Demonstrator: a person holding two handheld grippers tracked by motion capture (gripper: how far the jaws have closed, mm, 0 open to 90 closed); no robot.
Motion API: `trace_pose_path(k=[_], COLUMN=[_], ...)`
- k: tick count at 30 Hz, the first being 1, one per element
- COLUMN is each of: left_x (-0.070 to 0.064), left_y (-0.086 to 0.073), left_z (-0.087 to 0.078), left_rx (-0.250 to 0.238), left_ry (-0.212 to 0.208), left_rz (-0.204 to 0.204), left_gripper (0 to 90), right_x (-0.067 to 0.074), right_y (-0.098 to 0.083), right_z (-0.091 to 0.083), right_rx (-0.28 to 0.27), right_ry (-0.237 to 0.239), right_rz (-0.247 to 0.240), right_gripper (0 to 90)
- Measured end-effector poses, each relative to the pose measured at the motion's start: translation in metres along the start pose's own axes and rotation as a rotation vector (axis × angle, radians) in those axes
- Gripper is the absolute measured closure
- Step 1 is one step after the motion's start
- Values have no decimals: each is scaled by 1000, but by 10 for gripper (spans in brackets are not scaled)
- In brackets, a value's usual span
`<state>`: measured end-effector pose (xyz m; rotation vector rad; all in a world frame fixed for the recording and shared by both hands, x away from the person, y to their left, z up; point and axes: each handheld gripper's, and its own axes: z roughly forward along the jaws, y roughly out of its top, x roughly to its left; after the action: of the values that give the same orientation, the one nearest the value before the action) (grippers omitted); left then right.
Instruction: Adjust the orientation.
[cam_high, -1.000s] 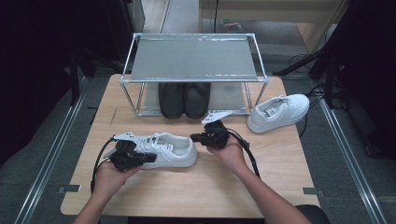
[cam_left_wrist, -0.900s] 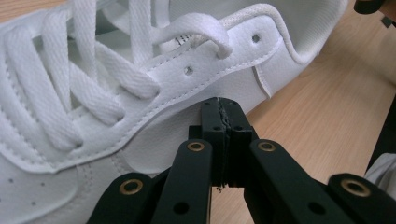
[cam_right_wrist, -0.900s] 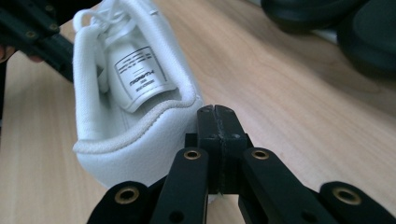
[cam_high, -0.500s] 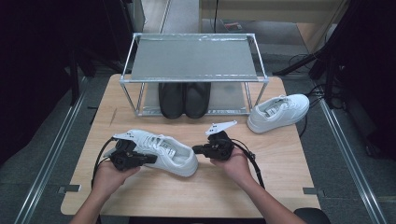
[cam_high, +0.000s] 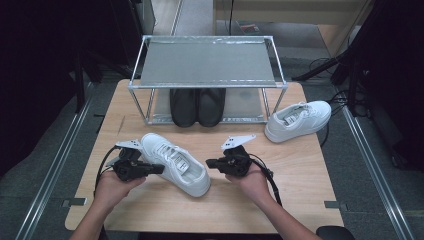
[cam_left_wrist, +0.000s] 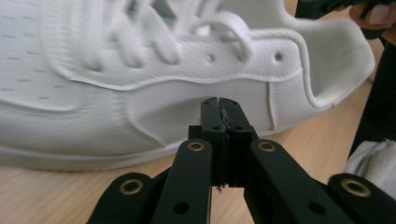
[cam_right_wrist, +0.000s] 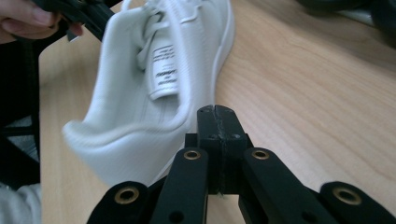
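Between my clenched left fingers (cam_left_wrist: 219, 108) and clenched right fingers (cam_right_wrist: 218, 116), one white sneaker (cam_high: 175, 162) on desk (cam_high: 300, 170): nudge both sides evenly, keeping the sole flat.

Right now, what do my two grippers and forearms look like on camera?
Both the left gripper and the right gripper are black, each topped by a grey three-cornered plate. Up close, each one's two black jaws sit on linkage arms with brass-coloured rivets. A black cable loops back from each gripper along the table. The forearms are bare, with no sleeves in the high view.
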<state>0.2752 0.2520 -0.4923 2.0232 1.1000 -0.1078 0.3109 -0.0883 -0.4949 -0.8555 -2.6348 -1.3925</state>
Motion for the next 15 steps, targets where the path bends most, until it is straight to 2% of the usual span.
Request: trace_pose_path(k=[3,7,9,10,13,15], left_x=[9,25,27,28,28,28], left_y=[-2,-7,-8,-12,-13,-14], left_z=[-11,-14,-13,-8,-7,-6], left_rx=[-35,-46,-42,-36,-57,-66], left_ry=[52,110,115,123,122,117], left_rz=[-27,-89,-100,-106,-110,-119], left_gripper=[900,892,891,893,900,900], right_x=[-7,-13,-14,-14,-12,-11], right_y=[6,13,15,19,23,24], right_z=[5,16,20,28,39,45], right_rx=[-5,0,2,6,11,20], right_ry=[-11,-12,-13,-11,-3,21], right_rz=[11,20,17,11,1,8], right_gripper=[900,900,900,900,900,900])
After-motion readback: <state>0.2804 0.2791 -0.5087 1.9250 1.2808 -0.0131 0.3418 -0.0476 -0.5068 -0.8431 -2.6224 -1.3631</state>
